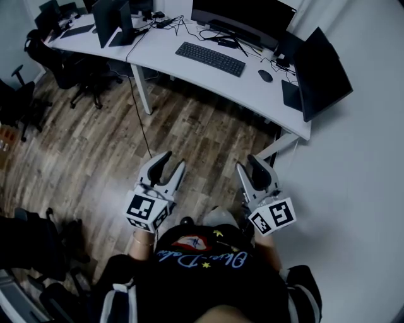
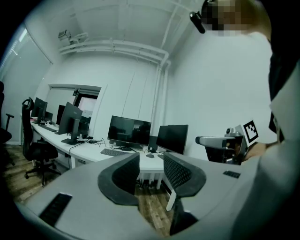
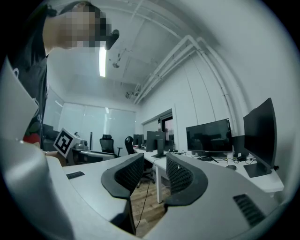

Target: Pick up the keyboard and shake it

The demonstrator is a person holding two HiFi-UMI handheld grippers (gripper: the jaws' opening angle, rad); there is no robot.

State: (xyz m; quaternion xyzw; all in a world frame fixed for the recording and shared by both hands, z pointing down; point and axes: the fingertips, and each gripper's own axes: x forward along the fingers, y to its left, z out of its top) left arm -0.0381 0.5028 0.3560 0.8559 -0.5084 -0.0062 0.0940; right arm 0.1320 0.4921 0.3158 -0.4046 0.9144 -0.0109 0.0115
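Note:
The black keyboard (image 1: 210,58) lies flat on the white desk (image 1: 170,66) at the far side of the room, in front of a wide dark monitor (image 1: 243,17). The left gripper view shows the keyboard (image 2: 114,152) small and distant. Both grippers hang over the wood floor close to the person's chest, well short of the desk. My left gripper (image 1: 173,161) (image 2: 151,161) is open with only floor and desk legs showing between its jaws. My right gripper (image 1: 247,163) (image 3: 154,164) is open too and holds nothing.
A black mouse (image 1: 265,76) sits right of the keyboard, beside a second monitor (image 1: 322,72) turned at an angle. Cables trail across the desk and down one leg (image 1: 142,94). Office chairs (image 1: 69,63) stand at the left. A white wall closes the right side.

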